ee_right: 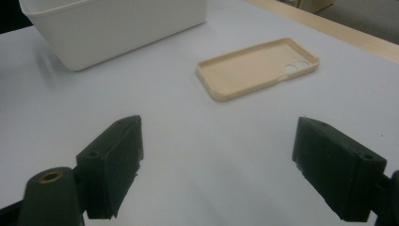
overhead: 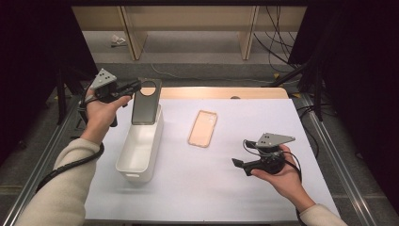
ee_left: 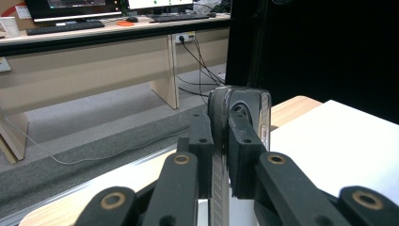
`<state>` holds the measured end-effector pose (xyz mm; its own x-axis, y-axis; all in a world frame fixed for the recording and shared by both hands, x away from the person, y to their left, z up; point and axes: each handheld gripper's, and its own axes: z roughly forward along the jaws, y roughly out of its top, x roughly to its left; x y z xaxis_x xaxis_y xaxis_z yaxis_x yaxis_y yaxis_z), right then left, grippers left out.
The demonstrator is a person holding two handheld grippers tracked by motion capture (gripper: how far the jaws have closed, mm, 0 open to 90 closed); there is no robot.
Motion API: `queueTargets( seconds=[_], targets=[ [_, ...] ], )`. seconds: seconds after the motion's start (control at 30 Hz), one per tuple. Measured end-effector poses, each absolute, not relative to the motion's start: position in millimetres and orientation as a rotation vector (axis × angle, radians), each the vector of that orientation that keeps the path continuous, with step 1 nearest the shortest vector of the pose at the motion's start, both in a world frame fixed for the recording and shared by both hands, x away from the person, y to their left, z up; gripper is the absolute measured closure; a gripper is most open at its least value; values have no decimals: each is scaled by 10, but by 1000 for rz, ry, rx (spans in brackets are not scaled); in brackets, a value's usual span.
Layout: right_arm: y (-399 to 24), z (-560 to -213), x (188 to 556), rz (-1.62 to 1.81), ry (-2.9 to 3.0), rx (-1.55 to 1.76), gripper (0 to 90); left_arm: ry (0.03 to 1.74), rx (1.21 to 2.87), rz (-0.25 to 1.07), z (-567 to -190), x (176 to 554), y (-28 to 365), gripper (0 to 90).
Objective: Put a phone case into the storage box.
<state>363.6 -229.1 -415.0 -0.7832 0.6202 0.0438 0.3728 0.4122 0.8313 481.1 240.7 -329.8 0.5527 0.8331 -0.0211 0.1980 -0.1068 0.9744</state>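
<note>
Seen from the high view: a white-covered table with a bare wooden strip along its far edge.

At about 10 o'clock from the table's middle, left gripper held in a hand, jaws pointing toward 3 o'clock and clamped on the top edge of a dark phone. Phone upright, slightly tilted, back side with a round camera ring facing the viewer, lower end dipping into the far end of a white bin. Bin long and narrow, lying from 7 o'clock to 12 o'clock, standing just left of the table's middle.

In the left gripper view: black pads pressed on both faces of the phone, glossy edge running down between them. Beyond, a grey floor, a wooden desk with keyboards and cables.

At the middle of the table, slightly toward 1 o'clock, a beige phone case lying flat, open side up, well apart from the bin.

At 4 o'clock, right gripper resting in an upturned hand, pointing toward 9 o'clock, low over the table. In the right gripper view: jaws standing wide apart, nothing between them, the phone case at 12 o'clock ahead and the bin at 11 o'clock.
</note>
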Motion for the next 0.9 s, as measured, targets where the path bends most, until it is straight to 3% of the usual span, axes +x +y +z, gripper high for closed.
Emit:
queueTargets(
  seconds=[0.9],
  targets=[
    [-2299,-4150,3638,1313,2395,877,176,884,1647,693,-3385,4977,2390,815]
  ],
)
